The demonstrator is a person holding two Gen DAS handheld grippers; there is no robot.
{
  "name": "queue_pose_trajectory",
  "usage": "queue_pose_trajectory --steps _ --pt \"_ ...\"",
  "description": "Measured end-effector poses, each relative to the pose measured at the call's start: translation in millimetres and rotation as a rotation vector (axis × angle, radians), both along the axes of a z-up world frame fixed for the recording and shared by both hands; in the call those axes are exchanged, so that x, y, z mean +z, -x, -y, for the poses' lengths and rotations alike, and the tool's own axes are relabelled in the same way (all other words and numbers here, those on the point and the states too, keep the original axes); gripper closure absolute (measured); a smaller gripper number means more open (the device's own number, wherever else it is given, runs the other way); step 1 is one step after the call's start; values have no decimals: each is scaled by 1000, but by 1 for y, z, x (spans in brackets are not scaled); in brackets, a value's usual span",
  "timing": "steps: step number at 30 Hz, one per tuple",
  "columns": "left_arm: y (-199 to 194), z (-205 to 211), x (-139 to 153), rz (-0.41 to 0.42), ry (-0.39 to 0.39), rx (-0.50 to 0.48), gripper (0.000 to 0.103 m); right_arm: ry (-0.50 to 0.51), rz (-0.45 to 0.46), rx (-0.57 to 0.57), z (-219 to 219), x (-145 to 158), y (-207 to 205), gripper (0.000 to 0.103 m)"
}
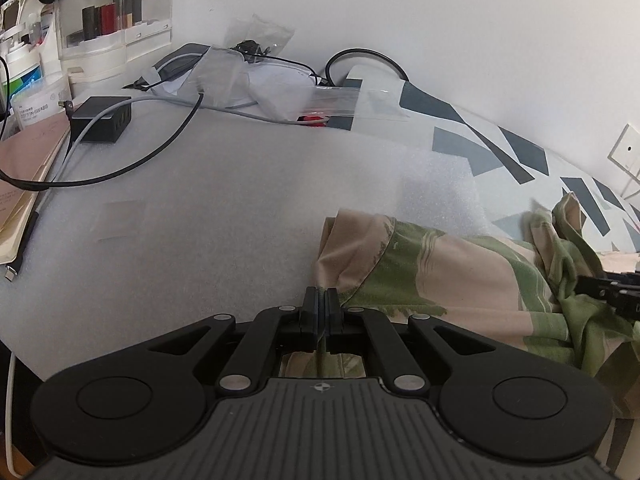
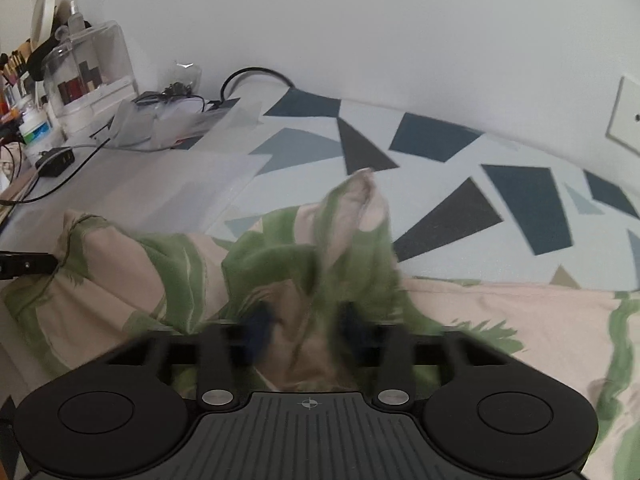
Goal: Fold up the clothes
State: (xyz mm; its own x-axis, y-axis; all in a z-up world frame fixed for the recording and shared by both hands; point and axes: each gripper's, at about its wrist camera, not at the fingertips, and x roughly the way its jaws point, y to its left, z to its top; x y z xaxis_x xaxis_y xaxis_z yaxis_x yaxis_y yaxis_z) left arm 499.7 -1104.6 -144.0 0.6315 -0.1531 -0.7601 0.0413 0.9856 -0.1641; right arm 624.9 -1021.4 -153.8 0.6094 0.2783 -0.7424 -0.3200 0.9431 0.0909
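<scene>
Left hand-held gripper point(image 1: 322, 300) up close, jaws pinched tight on the near-left edge of the green-and-pink garment point(image 1: 440, 276), prob. anchoring that corner. Garment lies rumpled across the white foam sheet point(image 1: 200, 208) & patterned cover point(image 2: 520, 200). Right hand-held gripper point(image 2: 306, 320), blurred, has cloth bunched btwn its fingers; can't tell if clamped.

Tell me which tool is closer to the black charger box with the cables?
Left. The left tool sits at the garment's edge nearest the charger box. The right tool grips cloth farther along, away from it.
</scene>
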Motion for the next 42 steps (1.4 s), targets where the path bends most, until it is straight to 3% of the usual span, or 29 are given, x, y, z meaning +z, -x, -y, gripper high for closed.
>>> queue_pose_trajectory --steps 3,8,15,16,18,21,23,26,28,33,37,42 --pt "0 -1 0 -4 9 8 99 -81 -19 -40 19 7 -1 95" --pt "0 4 1 -4 -16 23 99 -169 54 -166 68 31 17 96" --pt "-2 23 6 -14 -120 50 98 -283 93 -485 193 52 54 96" --pt "-2 28 7 -17 -146 54 97 -305 93 -532 213 52 61 96" --pt "-2 39 15 -16 -219 93 76 -351 94 -616 252 54 75 96" --pt "10 59 46 101 -273 180 73 -422 114 -692 291 53 93 96" --pt "19 81 69 167 -236 143 72 -459 130 -712 308 53 101 96" --pt "25 134 80 171 -164 -33 54 -490 149 -718 324 53 107 96" --pt "26 169 74 143 -143 -111 53 -493 151 -721 339 53 107 96" --pt "26 232 50 44 -114 -148 53 -491 162 -795 402 52 127 96" --pt "28 271 31 -21 -119 -160 53 -460 191 -920 465 56 147 97" --pt "41 316 22 -44 -151 -212 43 -372 369 -1096 526 84 181 98"
